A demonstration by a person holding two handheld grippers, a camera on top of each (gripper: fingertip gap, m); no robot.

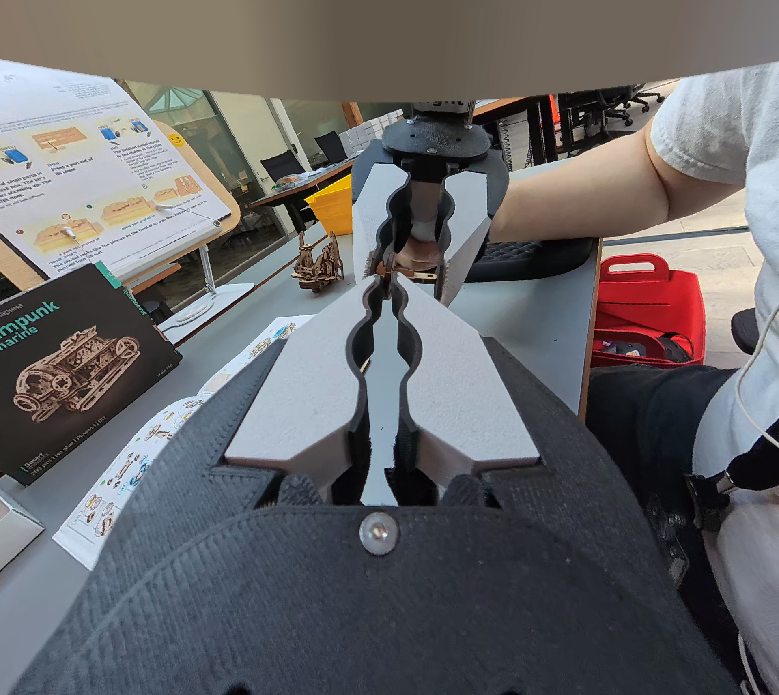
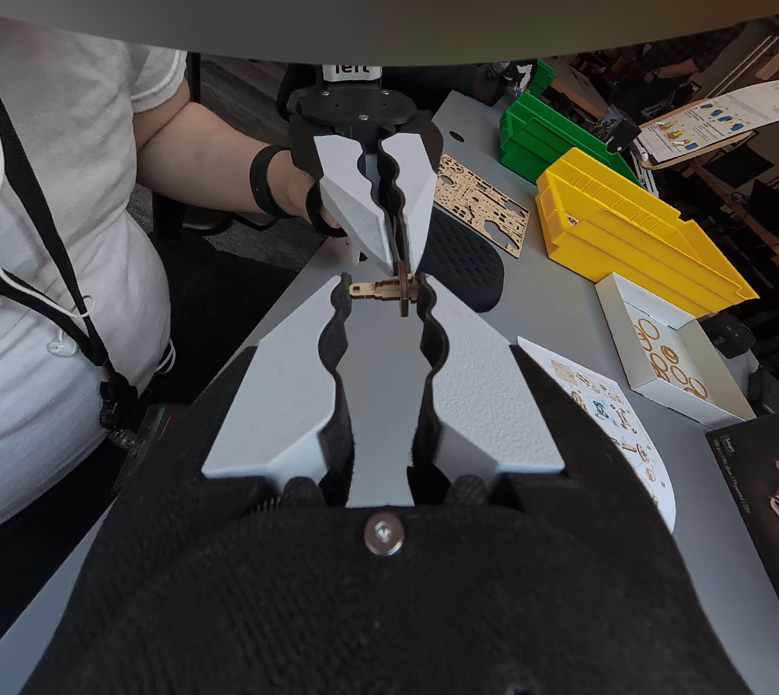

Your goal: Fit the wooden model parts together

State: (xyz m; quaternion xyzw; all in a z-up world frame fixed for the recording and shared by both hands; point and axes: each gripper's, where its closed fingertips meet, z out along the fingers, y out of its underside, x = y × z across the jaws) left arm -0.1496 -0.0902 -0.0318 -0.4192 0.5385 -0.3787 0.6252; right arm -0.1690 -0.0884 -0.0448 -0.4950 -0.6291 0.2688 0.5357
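Right wrist view | right gripper (image 2: 383,289) spans slotted plywood axle (image 2: 379,289) | left gripper (image 2: 402,268) pinches disc (image 2: 404,293), seemingly

Left gripper (image 1: 381,287): two pale grey wedge-shaped fingers (image 1: 312,371), inner edges lined with wavy black pads; ribbed black printed body, one silver screw (image 1: 378,532) set centrally. Right gripper (image 2: 381,287): same build, grey fingers (image 2: 278,392), black wavy pads, black textured body, silver hex screw (image 2: 383,534). Each topped by black oval plate with small screws and white tag. White short-sleeved T-shirt (image 2: 63,220) worn, dark trousers (image 1: 640,413), black strap (image 2: 46,220) with buckle across chest, thin white cable alongside, black wristband (image 2: 263,179) on left wrist.
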